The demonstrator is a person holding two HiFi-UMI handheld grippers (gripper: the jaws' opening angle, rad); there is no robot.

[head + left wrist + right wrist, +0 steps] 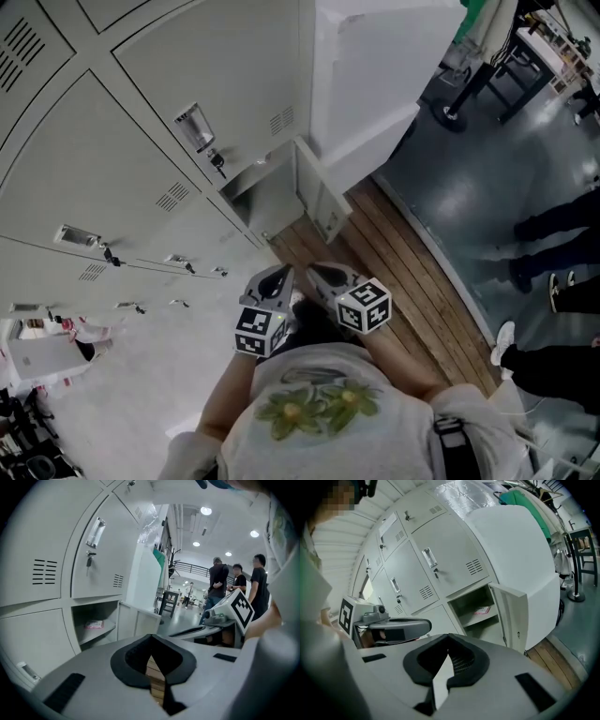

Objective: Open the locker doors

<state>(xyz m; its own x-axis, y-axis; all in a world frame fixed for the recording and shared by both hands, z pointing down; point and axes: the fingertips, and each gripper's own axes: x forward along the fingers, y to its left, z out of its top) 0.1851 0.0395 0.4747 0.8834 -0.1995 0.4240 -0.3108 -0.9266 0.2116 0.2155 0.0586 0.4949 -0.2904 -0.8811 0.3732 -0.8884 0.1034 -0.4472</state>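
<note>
both my grippers are up in front of my chest, side by side and near each other, pointing toward the locker bank (112,187). my left gripper (151,639) is clenched, its dark pads meeting at the tips with nothing caught between them, only wooden floor (375,246) showing through the slit lower down. my right gripper (447,640) is clenched just the same and empty, with a pale locker front showing behind its pads. from the head view the left gripper (281,277) sits just left of the right gripper (321,273), neither touching any locker. one low compartment (476,606) at the right end of the bank stands open, its door (319,199) swung out toward me over the wooden strip. on the shelf inside lies what looks like a pinkish packet (94,624), too small to read. the locker above it (225,84) is closed, with a handle (194,127) and a key (217,161) in the lock below it. the doors farther left are closed as well. a tall white cabinet (375,66) stands right of the bank, and people (220,578) stand far off on the grey floor.
</note>
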